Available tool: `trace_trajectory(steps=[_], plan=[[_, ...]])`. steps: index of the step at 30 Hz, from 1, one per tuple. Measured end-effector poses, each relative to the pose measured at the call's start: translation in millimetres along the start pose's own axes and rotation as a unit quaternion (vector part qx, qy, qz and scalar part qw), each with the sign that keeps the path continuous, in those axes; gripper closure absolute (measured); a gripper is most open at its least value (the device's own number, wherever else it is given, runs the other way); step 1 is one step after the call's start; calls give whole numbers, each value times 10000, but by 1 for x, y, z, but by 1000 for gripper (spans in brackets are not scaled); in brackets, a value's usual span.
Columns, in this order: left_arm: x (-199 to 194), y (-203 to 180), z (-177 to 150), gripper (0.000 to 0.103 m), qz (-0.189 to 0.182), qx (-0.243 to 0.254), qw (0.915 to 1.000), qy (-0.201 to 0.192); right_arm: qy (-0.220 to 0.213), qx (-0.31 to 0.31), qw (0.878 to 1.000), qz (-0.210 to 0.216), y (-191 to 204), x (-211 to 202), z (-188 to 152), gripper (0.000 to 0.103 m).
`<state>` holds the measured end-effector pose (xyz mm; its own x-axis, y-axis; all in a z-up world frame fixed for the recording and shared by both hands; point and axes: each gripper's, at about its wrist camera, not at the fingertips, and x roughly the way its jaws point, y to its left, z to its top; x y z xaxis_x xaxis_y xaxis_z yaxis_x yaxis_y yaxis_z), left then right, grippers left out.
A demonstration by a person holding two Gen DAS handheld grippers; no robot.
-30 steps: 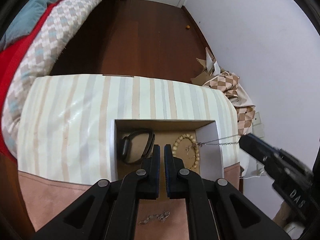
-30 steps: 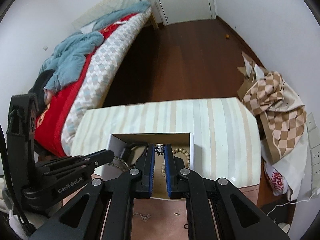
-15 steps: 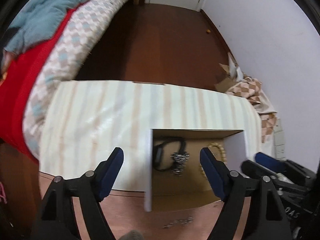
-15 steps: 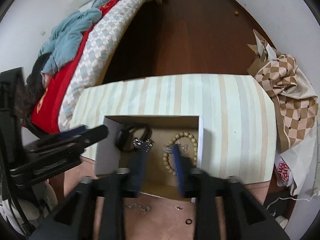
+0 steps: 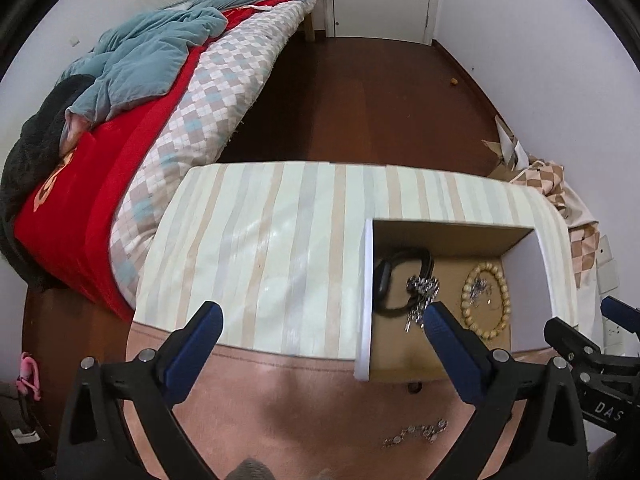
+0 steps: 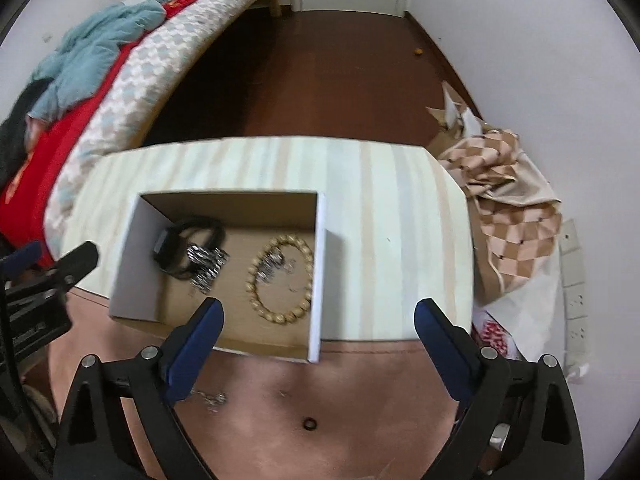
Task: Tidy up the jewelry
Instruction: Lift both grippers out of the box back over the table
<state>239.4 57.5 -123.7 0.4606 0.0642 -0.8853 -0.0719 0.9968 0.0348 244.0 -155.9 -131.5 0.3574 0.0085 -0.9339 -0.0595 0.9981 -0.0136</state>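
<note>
Bedroom floor setting: striped cream cloth [image 6: 384,240] over a low surface, centre frame, carrying an open white-walled cardboard box [image 6: 320,280] that holds a black band [image 6: 180,240], a silver link chain [image 6: 206,264] and a tan wooden bead bracelet [image 6: 280,280]. Your left gripper [image 5: 320,324] and right gripper [image 6: 318,314] both hover spread wide, grasping nothing. Judging by this, a drop-off is done; next you'd lower onto the small silver chain [image 5: 416,438] or dark ring [image 6: 309,424] on the pink surface [image 6: 360,400], lower frame.
</note>
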Motion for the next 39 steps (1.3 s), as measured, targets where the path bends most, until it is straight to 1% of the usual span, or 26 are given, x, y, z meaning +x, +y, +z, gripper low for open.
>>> trace_trajectory(steps=[4, 7, 9, 12, 16, 23, 32, 39], plan=[[-3, -2, -9, 0, 6, 8, 10000, 14, -62, 47, 9998, -167, 0, 1, -8, 5], [-9, -4, -14, 0, 25, 35, 10000, -25, -128, 57, 9997, -211, 0, -3, -11, 5], [-15, -6, -16, 0, 34, 52, 10000, -70, -192, 66, 9995, -245, -1, -8, -13, 5], [-28, -10, -20, 0, 45, 98, 9997, -239, -322, 72, 9991, -284, -1, -19, -16, 5], [-47, -14, -25, 0, 111, 160, 9989, -438, -564, 53, 9977, -374, 1, -39, -25, 5], [-83, -15, -37, 0, -27, 95, 9973, -732, -934, 109, 9948, -389, -2, -79, -43, 5], [-137, -16, -51, 0, -184, 57, 9926, -1199, -1443, 176, 9888, -342, -6, -137, -66, 5], [-158, -15, -63, 0, -230, 37, 9907, -1343, -1706, 217, 9846, -325, -8, -170, -83, 5]])
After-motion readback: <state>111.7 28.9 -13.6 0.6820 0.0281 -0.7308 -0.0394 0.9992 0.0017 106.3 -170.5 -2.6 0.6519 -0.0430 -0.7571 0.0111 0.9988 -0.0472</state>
